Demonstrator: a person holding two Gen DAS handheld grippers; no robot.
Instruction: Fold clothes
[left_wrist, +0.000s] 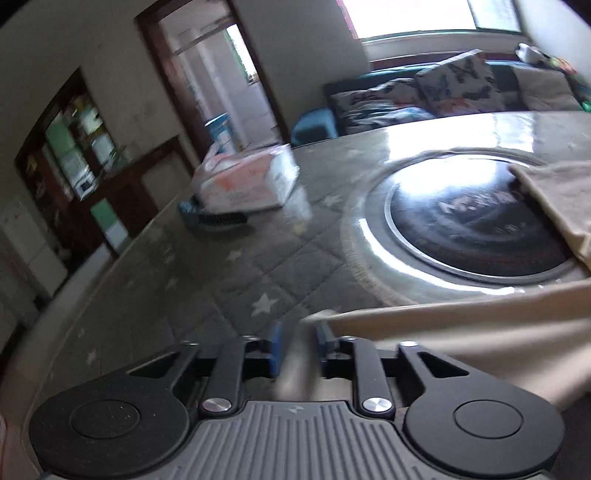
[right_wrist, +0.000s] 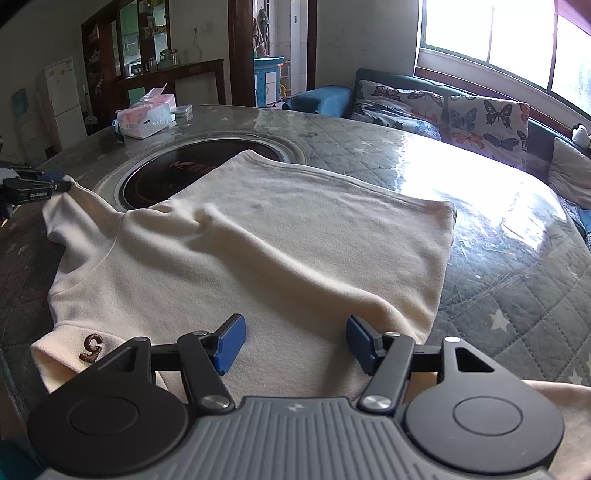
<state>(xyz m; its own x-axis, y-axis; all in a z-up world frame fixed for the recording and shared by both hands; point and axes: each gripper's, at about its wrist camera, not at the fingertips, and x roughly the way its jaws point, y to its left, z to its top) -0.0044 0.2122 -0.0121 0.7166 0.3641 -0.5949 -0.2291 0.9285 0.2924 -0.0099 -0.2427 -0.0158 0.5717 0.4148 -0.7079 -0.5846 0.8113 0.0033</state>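
Note:
A cream T-shirt (right_wrist: 258, 236) lies spread on the round table, with a brown embroidered mark (right_wrist: 92, 347) near its collar end. My right gripper (right_wrist: 295, 343) is open and hovers just above the shirt's near part. My left gripper (right_wrist: 61, 184) is shut on the tip of the shirt's left sleeve and holds it lifted at the table's left side. In the left wrist view, the left gripper (left_wrist: 299, 347) pinches a strip of cream cloth (left_wrist: 461, 332) that stretches off to the right.
The table (right_wrist: 498, 258) has a grey quilted star cover under glass and a black round cooktop (left_wrist: 480, 225) in its middle. A tissue pack (right_wrist: 146, 120) lies at the far left. A sofa with butterfly cushions (right_wrist: 480, 118) stands behind.

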